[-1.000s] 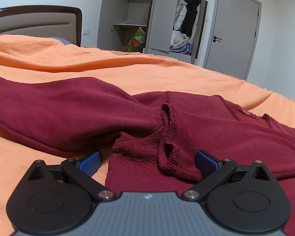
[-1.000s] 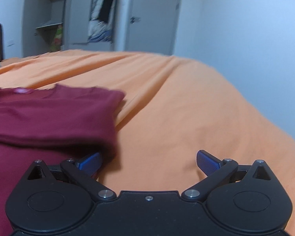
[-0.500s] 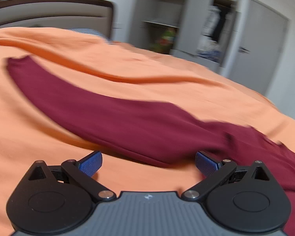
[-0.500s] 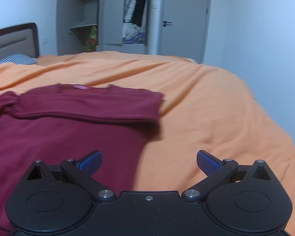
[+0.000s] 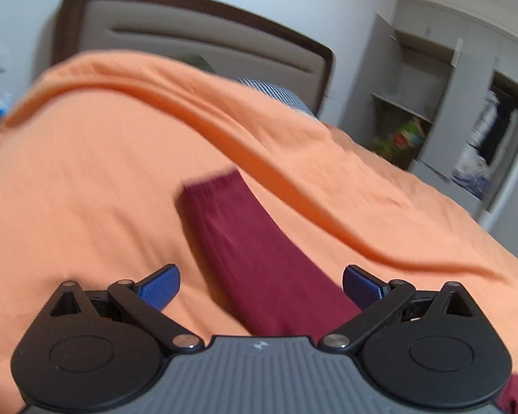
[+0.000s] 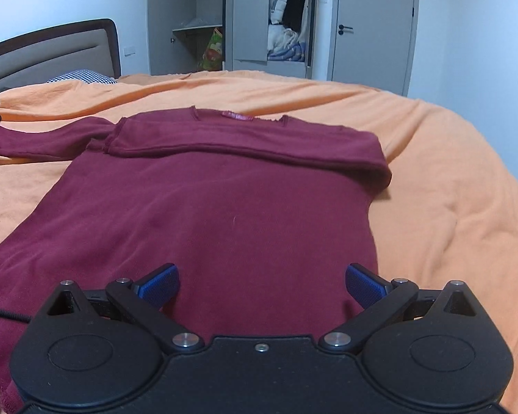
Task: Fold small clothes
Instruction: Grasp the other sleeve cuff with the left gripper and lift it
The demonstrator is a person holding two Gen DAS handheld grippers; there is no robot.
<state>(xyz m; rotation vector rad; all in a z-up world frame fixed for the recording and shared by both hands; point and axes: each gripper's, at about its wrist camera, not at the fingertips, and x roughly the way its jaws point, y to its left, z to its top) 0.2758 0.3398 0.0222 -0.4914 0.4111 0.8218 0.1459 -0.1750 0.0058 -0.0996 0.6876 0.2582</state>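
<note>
A maroon long-sleeved top (image 6: pixel 203 214) lies spread flat on the orange bedspread (image 6: pixel 449 179), hem toward the right wrist camera and neckline toward the wardrobe. Its right sleeve (image 6: pixel 259 145) is folded across the chest as a band just under the collar, where a small red label (image 6: pixel 236 116) shows. The left sleeve (image 6: pixel 45 136) stretches straight out to the side over the bedspread — in the left wrist view it runs as a blurred maroon strip (image 5: pixel 255 252) from under the gripper body to a squared cuff (image 5: pixel 210 181).

To the right of the top the bedspread is bare and gently rumpled out to the bed's edge. Beyond the cuff a long raised fold of bedspread (image 5: pixel 224 131) crosses the left wrist view, with a striped pillow (image 5: pixel 276 93) and the dark-framed headboard (image 5: pixel 197 38) behind it. At the far side of the room stand an open grey wardrobe (image 6: pixel 231 17) and a closed door (image 6: pixel 373 24).

The left gripper (image 5: pixel 260 284) hovers with its blue pads (image 5: pixel 159 289) spread wide, the sleeve passing between them without being pinched. The right gripper (image 6: pixel 262 284) sits above the lower body of the top, pads (image 6: pixel 364 286) equally wide apart — nothing held. A thin black cable (image 6: pixel 3 314) crosses the fabric at the left edge.
</note>
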